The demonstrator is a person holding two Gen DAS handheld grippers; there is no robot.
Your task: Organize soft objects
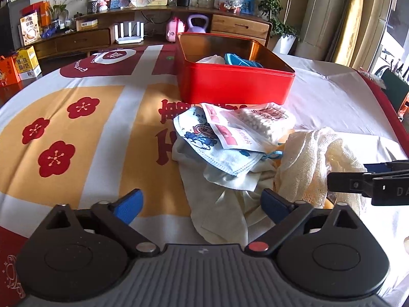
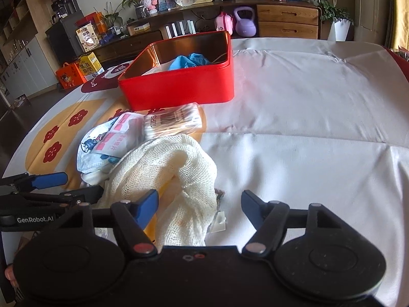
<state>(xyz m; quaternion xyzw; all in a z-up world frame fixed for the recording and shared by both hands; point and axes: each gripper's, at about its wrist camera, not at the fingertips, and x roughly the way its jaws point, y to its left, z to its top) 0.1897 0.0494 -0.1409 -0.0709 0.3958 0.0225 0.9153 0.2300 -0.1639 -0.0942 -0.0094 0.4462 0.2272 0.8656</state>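
A heap of soft things lies on the table in front of a red tin box (image 1: 235,87) (image 2: 179,87), which holds a blue item and a white one. The heap has a cream gauze cloth (image 1: 311,163) (image 2: 166,163), a printed face mask (image 1: 204,151) (image 2: 89,153), a pack of cotton swabs (image 1: 265,122) (image 2: 173,122), a pink-and-white sachet (image 1: 230,133) and a pale cloth (image 1: 222,204). My left gripper (image 1: 202,204) is open, low over the pale cloth. My right gripper (image 2: 199,202) is open with the gauze between its fingers; the right finger stands apart from it.
The patterned tablecloth (image 1: 76,133) stretches left of the heap and plain white cloth (image 2: 306,128) to its right. A wooden sideboard (image 2: 286,23) with a purple kettlebell (image 2: 245,23), plants and boxes stands beyond the table's far edge.
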